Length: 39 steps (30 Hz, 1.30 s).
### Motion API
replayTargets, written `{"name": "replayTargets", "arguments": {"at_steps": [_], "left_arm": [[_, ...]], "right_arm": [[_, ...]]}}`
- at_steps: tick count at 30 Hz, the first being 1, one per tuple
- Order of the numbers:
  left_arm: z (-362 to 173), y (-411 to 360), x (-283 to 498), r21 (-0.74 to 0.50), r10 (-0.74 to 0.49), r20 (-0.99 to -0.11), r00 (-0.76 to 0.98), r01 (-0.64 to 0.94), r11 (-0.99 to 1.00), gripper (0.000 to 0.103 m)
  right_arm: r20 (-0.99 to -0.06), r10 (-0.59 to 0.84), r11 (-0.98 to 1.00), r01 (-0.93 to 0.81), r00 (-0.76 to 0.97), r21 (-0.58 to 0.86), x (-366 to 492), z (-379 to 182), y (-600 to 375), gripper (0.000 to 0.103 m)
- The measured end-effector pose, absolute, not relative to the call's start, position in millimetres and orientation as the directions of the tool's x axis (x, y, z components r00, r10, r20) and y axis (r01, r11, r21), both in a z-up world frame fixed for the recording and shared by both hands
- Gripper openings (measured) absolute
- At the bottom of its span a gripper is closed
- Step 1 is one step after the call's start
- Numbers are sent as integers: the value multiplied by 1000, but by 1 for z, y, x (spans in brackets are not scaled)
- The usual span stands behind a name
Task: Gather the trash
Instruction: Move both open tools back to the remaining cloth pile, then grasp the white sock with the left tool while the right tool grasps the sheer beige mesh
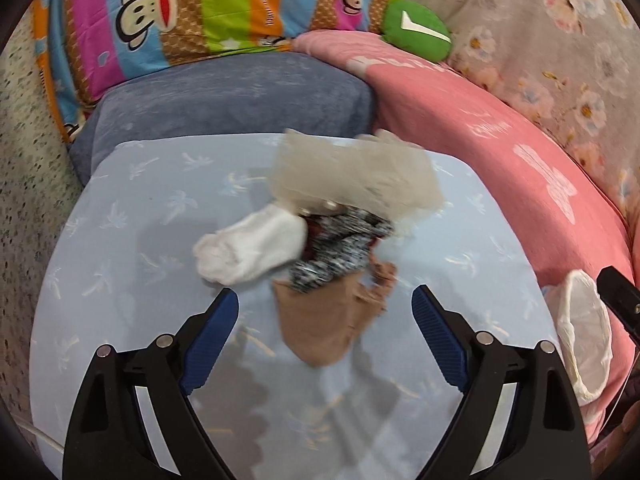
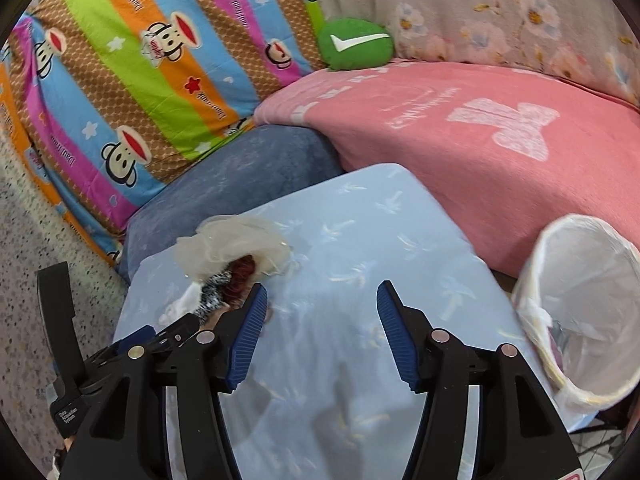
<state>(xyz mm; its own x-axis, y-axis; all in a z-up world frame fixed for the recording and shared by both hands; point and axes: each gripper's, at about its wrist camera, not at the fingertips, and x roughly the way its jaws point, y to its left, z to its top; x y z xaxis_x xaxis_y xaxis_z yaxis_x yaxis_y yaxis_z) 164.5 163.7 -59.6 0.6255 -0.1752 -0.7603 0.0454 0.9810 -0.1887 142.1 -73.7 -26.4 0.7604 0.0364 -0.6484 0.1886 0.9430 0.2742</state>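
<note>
A small pile lies on the light blue cushion (image 1: pixel 120 280): a white sock (image 1: pixel 252 250), a black-and-white speckled sock (image 1: pixel 340 240), a tan stocking (image 1: pixel 324 320) and a crumpled translucent beige wrapper (image 1: pixel 352 172). My left gripper (image 1: pixel 324 304) is open and empty, its jaws on either side of the tan stocking, just short of the pile. The pile also shows in the right wrist view, with the wrapper (image 2: pixel 236 244) on top. My right gripper (image 2: pixel 320 300) is open and empty over bare cushion (image 2: pixel 360 240), to the right of the pile. A white lined bin (image 2: pixel 584 312) stands at the right.
A dark blue cushion (image 1: pixel 232 96) lies behind the light blue one. A pink blanket (image 2: pixel 460 128) lies on the right, with a green round pillow (image 2: pixel 356 44) beyond it. A striped monkey-print quilt (image 2: pixel 132 80) and a floral cover (image 1: pixel 560 40) are at the back. Speckled floor (image 1: pixel 28 168) is on the left.
</note>
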Motion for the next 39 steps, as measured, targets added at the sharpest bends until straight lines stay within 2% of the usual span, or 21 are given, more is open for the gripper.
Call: {"name": "replayTargets", "arguments": {"at_steps": [11, 13, 21, 23, 24, 25, 26, 27, 28, 30, 33, 39], "left_arm": [[-84, 208, 196, -211, -152, -802, 578, -37, 977, 85], [-89, 212, 201, -228, -161, -807, 568, -49, 972, 85], [-103, 208, 213, -258, -203, -816, 541, -26, 966, 84], [-105, 207, 216, -270, -221, -816, 534, -16, 963, 77], [-107, 207, 217, -281, -234, -817, 527, -10, 960, 70], [-108, 208, 218, -292, -246, -818, 519, -6, 956, 63], [-110, 208, 218, -306, -262, -817, 514, -2, 952, 58], [-111, 208, 218, -314, -271, -818, 508, 1, 949, 49], [-112, 207, 218, -315, -275, -820, 502, 5, 949, 39], [-113, 206, 216, -314, -280, -825, 491, 14, 949, 24], [-107, 203, 210, -314, -280, -818, 503, 19, 949, 16], [-81, 193, 196, -306, -277, -788, 550, 40, 951, 15]], "right_arm": [[-663, 127, 955, 91, 738, 284, 218, -32, -18, 57], [-663, 128, 958, 81, 738, 276, 230, -34, -9, 64], [-694, 147, 959, 70, 704, 274, 261, -58, 13, 65], [-705, 149, 957, 79, 693, 280, 265, -65, 12, 60], [-713, 155, 954, 84, 683, 287, 266, -70, 10, 48], [-722, 165, 952, 84, 672, 295, 268, -73, 8, 40], [-728, 169, 950, 88, 664, 300, 268, -76, 7, 23], [-735, 174, 948, 91, 655, 306, 268, -79, 6, 8], [-738, 177, 947, 93, 652, 309, 267, -80, 4, 3], [-732, 168, 946, 99, 661, 307, 261, -81, 0, 3], [-718, 153, 947, 106, 678, 302, 246, -76, -7, 3], [-685, 139, 936, 130, 715, 327, 217, -58, -29, 2]]}}
